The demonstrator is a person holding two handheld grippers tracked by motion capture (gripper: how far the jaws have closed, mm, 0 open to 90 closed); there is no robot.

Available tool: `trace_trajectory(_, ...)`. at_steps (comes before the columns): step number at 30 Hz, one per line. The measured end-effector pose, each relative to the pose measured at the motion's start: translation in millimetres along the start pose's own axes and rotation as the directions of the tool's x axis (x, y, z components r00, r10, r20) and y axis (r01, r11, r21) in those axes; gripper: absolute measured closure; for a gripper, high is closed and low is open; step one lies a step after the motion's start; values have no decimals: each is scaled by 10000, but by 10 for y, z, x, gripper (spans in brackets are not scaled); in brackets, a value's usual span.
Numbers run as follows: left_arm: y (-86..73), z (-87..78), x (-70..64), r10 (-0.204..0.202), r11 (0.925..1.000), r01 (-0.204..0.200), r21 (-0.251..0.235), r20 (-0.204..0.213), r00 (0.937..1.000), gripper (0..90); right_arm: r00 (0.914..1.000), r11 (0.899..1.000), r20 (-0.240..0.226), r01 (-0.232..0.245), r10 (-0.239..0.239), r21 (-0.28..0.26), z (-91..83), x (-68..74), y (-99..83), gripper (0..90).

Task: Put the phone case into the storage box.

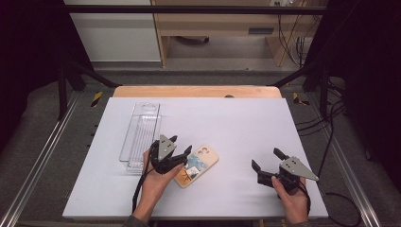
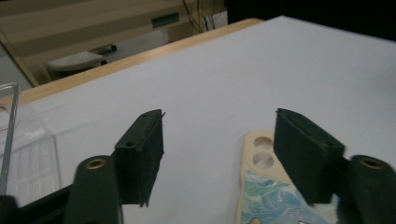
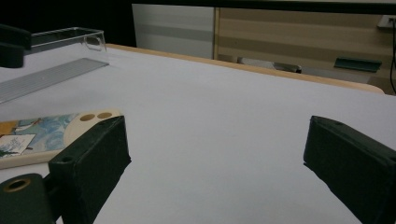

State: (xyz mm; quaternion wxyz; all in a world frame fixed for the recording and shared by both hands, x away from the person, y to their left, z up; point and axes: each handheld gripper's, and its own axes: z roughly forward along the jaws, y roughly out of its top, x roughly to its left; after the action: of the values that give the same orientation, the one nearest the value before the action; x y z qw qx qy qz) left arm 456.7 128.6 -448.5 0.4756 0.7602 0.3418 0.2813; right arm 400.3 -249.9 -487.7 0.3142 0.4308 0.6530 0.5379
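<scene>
A cream phone case with a blue-green picture lies flat near the middle of the white table. My left gripper stands open just left of the case, one jaw over its near-left edge; in the left gripper view the case lies under the right jaw and nothing is between the jaws. My right gripper is open at the front right, well apart from the case, with bare table between its jaws. The case lies to the left in the right gripper view.
A clear plastic tray lies lengthwise at the left of the table, right behind the left hand; it also appears in the gripper views. A wooden strip edges the table's far side. Black frame bars stand at both sides.
</scene>
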Motion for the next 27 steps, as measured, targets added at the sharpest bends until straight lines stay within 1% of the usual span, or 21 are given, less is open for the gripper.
trace_trajectory(1,0,0,0,0,10000,0,0,0,10000,286,10000,10000,0,0,0,0,0,0,0,65)
trace_trajectory(2,22,-49,-22,298,9994,-295,-151,162,9994,256,10000,10000,26,-28,28,16,0,0,-1,64)
trace_trajectory(3,22,-49,-22,298,9994,-295,-151,162,9994,223,10000,10000,48,-24,24,15,2,0,-2,64)
trace_trajectory(4,59,-73,-52,435,9988,-426,-258,364,9984,182,10000,10000,60,-24,24,28,3,1,-3,63)
trace_trajectory(5,59,-73,-52,435,9988,-426,-258,364,9984,142,10000,10000,60,-24,24,28,3,1,-3,63)
trace_trajectory(6,104,-74,-93,545,9984,-535,-198,518,9972,91,10000,10000,41,-6,6,21,7,7,-2,61)
trace_trajectory(7,104,-74,-93,545,9984,-535,-198,518,9972,61,10000,10000,41,-6,6,21,7,7,-2,61)
trace_trajectory(8,134,-74,-122,722,9973,-714,-152,596,9956,61,10000,10000,34,13,-13,41,6,11,-2,60)
trace_trajectory(10,172,-78,-166,911,9958,-902,-155,721,9932,23,10000,10000,-2,52,-52,34,7,18,-3,59)
trace_trajectory(11,197,-82,-193,1034,9946,-1023,-176,840,9911,21,10000,10000,-4,72,-72,30,8,21,-4,58)
trace_trajectory(13,227,-85,-224,1085,9941,-1077,-134,1001,9890,21,9999,9999,-21,116,-116,36,0,26,-3,57)
trace_trajectory(16,264,-75,-267,1105,9935,-1130,150,1156,9871,22,9999,9999,-39,166,-166,-14,-17,20,5,56)
trace_trajectory(17,275,-73,-277,1162,9925,-1198,230,1220,9857,22,9999,9999,-39,166,-166,-14,-17,20,5,56)
trace_trajectory(18,295,-70,-291,1246,9905,-1310,413,1309,9835,24,9999,9999,-48,109,-109,-67,-26,14,9,55)
trace_trajectory(20,306,-68,-296,1240,9900,-1319,507,1353,9830,25,9999,9999,-31,119,-119,-78,-27,10,9,55)
trace_trajectory(24,338,-74,-288,1358,9856,-1486,806,1464,9799,29,10000,9999,-28,24,-25,-140,-36,-4,13,54)
trace_trajectory(25,344,-73,-284,1342,9851,-1483,872,1493,9796,29,10000,9999,-28,24,-25,-140,-36,-4,13,54)
trace_trajectory(26,357,-71,-266,1292,9837,-1461,1048,1531,9797,31,10000,9999,-15,44,-44,-150,-39,-10,14,54)
trace_trajectory(27,357,-71,-266,1292,9837,-1461,1048,1531,9797,32,10000,9999,-14,37,-38,-158,-40,-13,14,53)
